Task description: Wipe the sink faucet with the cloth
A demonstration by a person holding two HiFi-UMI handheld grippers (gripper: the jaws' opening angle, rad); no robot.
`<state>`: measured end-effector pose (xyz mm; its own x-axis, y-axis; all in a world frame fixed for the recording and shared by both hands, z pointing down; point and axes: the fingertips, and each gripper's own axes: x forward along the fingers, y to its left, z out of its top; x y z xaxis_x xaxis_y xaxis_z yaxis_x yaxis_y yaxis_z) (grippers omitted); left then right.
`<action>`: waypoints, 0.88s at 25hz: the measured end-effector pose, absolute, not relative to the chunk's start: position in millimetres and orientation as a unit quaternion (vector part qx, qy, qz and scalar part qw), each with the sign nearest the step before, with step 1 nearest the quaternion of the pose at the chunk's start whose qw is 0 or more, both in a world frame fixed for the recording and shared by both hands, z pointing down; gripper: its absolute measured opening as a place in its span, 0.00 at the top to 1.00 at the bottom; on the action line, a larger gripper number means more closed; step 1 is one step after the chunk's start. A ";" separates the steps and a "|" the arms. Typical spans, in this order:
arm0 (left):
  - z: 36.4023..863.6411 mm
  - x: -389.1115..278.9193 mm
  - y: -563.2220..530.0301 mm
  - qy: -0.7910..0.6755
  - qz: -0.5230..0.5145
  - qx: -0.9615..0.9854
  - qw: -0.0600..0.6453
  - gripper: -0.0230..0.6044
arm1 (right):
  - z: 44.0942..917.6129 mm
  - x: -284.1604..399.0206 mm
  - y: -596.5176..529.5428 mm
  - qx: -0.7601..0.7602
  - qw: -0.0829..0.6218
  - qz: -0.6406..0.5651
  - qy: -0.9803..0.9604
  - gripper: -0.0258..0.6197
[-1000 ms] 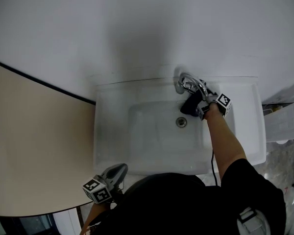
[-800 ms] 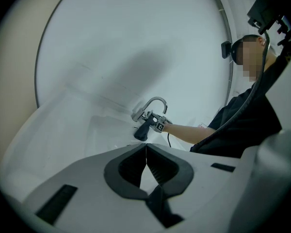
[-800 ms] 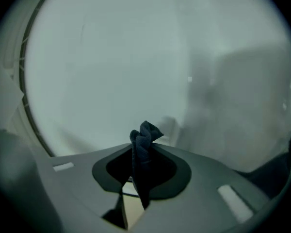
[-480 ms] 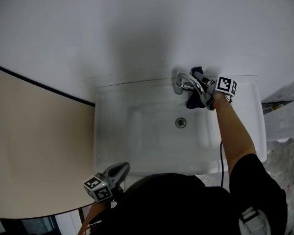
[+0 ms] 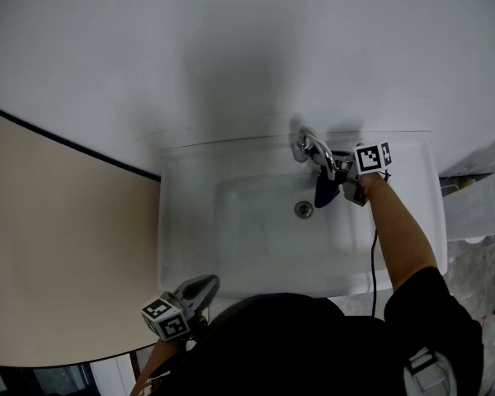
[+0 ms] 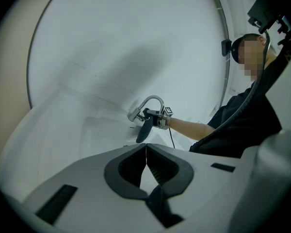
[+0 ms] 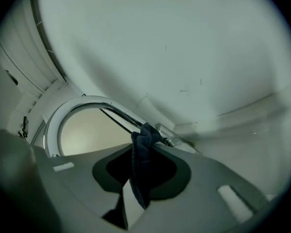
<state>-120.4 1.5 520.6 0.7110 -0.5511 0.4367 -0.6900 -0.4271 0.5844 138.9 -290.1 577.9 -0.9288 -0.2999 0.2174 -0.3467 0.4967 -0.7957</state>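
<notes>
1. Head view is showing the right tool [image 5: 340,181] clenching a dark blue cloth [image 5: 326,190] up against the chrome faucet [image 5: 311,148], which is standing at the back edge of the sink [image 5: 177,221], right of the middle.
2. The cloth is hanging down over the sink, just beside the drain [image 5: 304,209].
3. Right gripper view is showing the jaws pinching the cloth, with the curved faucet lying just beyond them.
4. The left tool [image 5: 200,287] is hovering off the sink's front edge, toward its left corner, with its jaws pressing together on nothing.
</notes>
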 end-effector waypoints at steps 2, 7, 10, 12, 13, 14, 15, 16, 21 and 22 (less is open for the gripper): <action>520.9 -121.2 4.4 -0.370 0.087 0.839 0.389 0.96 | 581.6 149.1 -298.8 0.217 0.005 0.463 -0.859 0.86; 524.6 -127.1 11.9 -0.376 0.099 0.833 0.394 0.96 | 607.6 145.6 -330.0 0.252 0.104 0.444 -0.854 0.86; 527.7 -124.3 15.9 -0.373 0.099 0.833 0.396 0.96 | 616.2 138.3 -333.9 0.224 0.219 0.423 -0.850 0.86; 528.2 -122.4 17.6 -0.372 0.100 0.834 0.396 0.96 | 621.5 137.0 -332.2 0.212 0.287 0.397 -0.845 0.86; 527.6 -121.2 17.8 -0.371 0.101 0.834 0.395 0.96 | 623.4 136.5 -330.8 0.207 0.322 0.380 -0.842 0.86; 526.7 -120.2 17.7 -0.370 0.101 0.836 0.393 0.96 | 624.7 136.3 -329.5 0.202 0.356 0.362 -0.838 0.86; 525.4 -119.8 17.8 -0.371 0.102 0.837 0.390 0.96 | 625.5 136.6 -328.0 0.197 0.386 0.346 -0.832 0.86; 524.0 -120.4 18.1 -0.372 0.103 0.837 0.388 0.96 | 626.0 138.0 -326.5 0.194 0.407 0.337 -0.826 0.86; 522.9 -140.0 26.3 -0.390 0.086 0.832 0.386 0.96 | 621.9 165.2 -316.3 0.235 0.310 0.397 -0.831 0.86; 525.2 -145.3 27.9 -0.394 0.080 0.829 0.388 0.96 | 620.2 173.0 -312.8 0.257 0.249 0.422 -0.833 0.86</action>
<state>-145.3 27.9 525.2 0.6763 -0.5918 0.4386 -0.7159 -0.3879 0.5805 173.0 -312.8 620.2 -0.7447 -0.2177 0.6309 -0.6374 0.5123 -0.5756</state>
